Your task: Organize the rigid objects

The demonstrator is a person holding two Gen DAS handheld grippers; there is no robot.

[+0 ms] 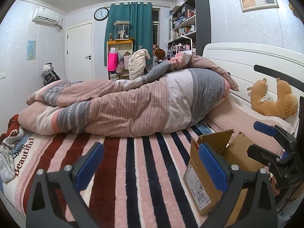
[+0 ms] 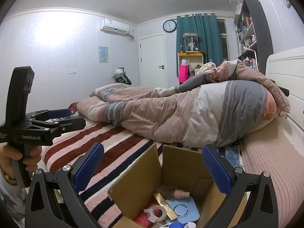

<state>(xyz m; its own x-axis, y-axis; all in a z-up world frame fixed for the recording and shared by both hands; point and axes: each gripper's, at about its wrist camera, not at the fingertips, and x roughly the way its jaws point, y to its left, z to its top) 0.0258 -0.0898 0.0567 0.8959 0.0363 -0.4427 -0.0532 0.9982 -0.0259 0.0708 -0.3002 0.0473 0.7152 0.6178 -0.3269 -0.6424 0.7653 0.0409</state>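
An open cardboard box (image 2: pixel 140 172) sits on the striped bed blanket (image 1: pixel 133 161); it also shows in the left wrist view (image 1: pixel 205 171) at the lower right. Inside it lie a roll of tape (image 2: pixel 157 211), a gold bar-shaped item (image 2: pixel 165 204), a light blue square device (image 2: pixel 183 208), a pink pump bottle (image 2: pixel 180 193) and bottle caps. My right gripper (image 2: pixel 152 169) is open and empty, just above the box. My left gripper (image 1: pixel 150 166) is open and empty over the blanket, left of the box. It also shows in the right wrist view (image 2: pixel 62 116).
A rumpled pink and grey duvet (image 1: pixel 123 102) lies across the bed behind the box. A tan plush toy (image 1: pixel 273 98) leans on the white headboard (image 1: pixel 247 60). Clothes (image 1: pixel 7 152) lie at the bed's left edge. Shelves (image 1: pixel 190 22) and a door (image 1: pixel 79 51) stand beyond.
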